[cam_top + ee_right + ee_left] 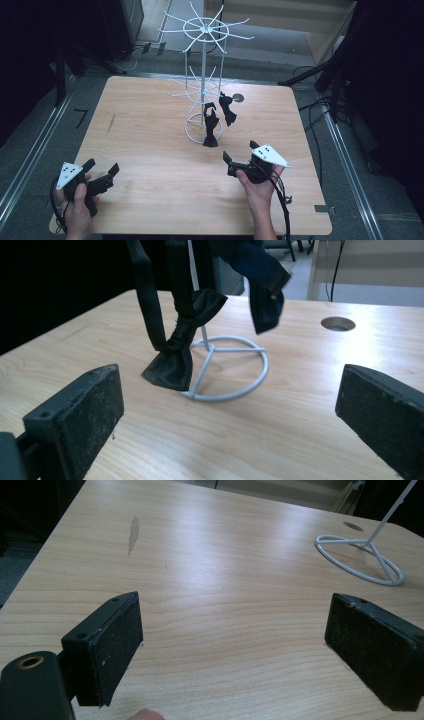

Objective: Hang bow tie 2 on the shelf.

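A white wire rack [204, 75] with two tiers of spokes stands on the wooden table [150, 150], its ring base [235, 370] near the middle. Two black bow ties hang from the lower tier: one [211, 127] drops to the ring base, the other [228, 109] hangs to its right. In the right gripper view the nearer bow tie [175, 355] hangs just ahead of the jaws and the second [260, 285] farther back. My right gripper [239, 151] is open, a short way in front of the rack. My left gripper [103, 169] is open at the table's front left corner, nothing between its jaws.
A round hole [238, 98] is cut in the table behind the rack. A dark streak [111, 122] marks the wood at the left. Cables [315, 107] lie on the floor to the right, and dark equipment stands at the back left.
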Demonstrator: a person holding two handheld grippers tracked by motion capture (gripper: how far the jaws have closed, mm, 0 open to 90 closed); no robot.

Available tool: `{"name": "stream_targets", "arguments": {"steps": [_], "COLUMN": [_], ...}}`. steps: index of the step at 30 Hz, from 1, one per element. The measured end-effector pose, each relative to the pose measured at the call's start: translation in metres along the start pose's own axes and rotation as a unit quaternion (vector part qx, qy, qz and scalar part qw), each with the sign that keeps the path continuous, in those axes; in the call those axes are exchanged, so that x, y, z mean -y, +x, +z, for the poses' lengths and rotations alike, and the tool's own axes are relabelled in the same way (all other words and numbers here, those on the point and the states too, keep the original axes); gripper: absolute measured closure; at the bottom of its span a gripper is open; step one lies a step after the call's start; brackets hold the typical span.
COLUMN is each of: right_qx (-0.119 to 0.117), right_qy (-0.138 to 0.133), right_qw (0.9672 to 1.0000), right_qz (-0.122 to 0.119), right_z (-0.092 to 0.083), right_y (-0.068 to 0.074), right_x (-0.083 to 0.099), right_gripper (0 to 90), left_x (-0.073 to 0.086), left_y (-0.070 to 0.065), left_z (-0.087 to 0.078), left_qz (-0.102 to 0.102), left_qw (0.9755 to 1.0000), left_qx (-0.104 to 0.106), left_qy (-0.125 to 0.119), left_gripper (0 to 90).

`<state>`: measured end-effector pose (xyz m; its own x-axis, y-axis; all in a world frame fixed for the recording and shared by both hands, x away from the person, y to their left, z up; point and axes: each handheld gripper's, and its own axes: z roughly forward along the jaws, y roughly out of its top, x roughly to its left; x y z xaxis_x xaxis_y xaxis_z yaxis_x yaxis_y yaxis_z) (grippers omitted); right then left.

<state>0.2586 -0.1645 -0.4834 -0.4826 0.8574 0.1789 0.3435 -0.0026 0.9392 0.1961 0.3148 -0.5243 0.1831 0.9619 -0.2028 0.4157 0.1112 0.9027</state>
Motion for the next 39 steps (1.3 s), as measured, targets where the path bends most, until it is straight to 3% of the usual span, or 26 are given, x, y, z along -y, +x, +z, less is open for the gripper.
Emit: {"name": "stream_targets", "arguments": {"steps": [39], "right_qx": [0.062], "right_qy": [0.030], "right_qw": [0.9976], "right_qz": [0.006], "right_z": [-0.067], "right_y": [-0.062], "right_x": [0.039], "right_gripper": [0.0], "left_x": [0.000], "left_y": [0.000], "left_z": [0.000], "left_qz": [-0.002], "left_qw": [1.0000], "left_qx": [-0.001], "left_qy": [-0.001], "left_gripper": [9.3]}}
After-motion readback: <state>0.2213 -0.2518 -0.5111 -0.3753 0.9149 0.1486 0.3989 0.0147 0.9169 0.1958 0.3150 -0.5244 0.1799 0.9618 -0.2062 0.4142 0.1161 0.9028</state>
